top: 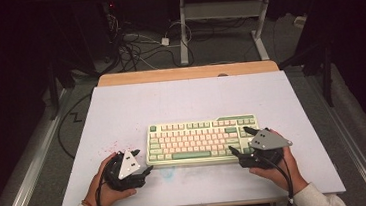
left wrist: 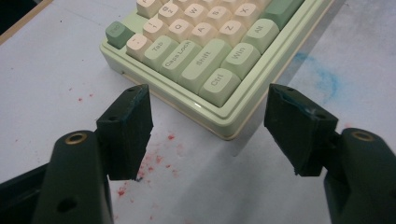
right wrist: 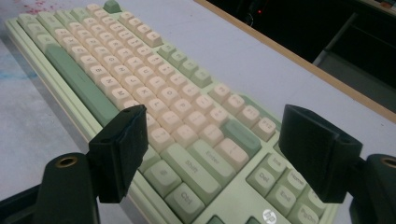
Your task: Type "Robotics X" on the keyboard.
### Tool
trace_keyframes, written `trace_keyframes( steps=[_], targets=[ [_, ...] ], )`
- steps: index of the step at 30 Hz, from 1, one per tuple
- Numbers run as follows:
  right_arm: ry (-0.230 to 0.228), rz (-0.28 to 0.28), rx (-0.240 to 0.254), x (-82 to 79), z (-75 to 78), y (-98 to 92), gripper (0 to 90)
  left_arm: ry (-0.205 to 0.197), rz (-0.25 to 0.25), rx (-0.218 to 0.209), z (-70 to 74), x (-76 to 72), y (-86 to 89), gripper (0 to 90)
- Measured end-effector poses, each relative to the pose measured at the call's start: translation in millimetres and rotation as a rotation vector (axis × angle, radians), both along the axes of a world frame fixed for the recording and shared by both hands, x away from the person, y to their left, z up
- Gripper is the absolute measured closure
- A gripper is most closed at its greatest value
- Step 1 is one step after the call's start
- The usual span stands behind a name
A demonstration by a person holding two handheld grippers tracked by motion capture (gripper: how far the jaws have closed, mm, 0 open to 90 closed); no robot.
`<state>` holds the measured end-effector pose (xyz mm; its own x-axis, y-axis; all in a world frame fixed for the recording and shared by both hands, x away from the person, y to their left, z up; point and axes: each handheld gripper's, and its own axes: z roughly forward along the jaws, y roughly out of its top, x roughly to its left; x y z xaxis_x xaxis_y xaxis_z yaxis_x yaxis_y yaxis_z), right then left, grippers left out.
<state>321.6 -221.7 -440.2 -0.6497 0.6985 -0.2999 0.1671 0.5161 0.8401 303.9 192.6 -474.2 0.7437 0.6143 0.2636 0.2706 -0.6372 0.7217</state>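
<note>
Overhead plus two close keyboard (top: 202, 140) views

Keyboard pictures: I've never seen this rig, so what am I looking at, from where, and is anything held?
A person at a white table holds a hand-held tool with two black jaws in each hand. The high view looks down from above: left gripper beside the keyboard at its left end, right gripper at its right end. The other two pictures come from cameras riding on each tool, looking along its jaws. Both stand open and hold nothing. Red specks and a blue smear mark the table.
</note>
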Motion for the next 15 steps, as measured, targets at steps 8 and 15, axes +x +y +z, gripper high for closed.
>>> trace_keyframes(
  steps=[8,15],
  targets=[
    [0.004,-0.022,-0.014,-12.3,-9.5,-10.8,20.5,0.02,-0.014,-0.042,5.4,1.1,1.8,48.4],
    [0.029,-0.038,-0.024,-18.9,-18.2,-15.5,20.5,0.047,-0.035,-0.041,10.1,4.8,-0.6,67.3]
  ],
)
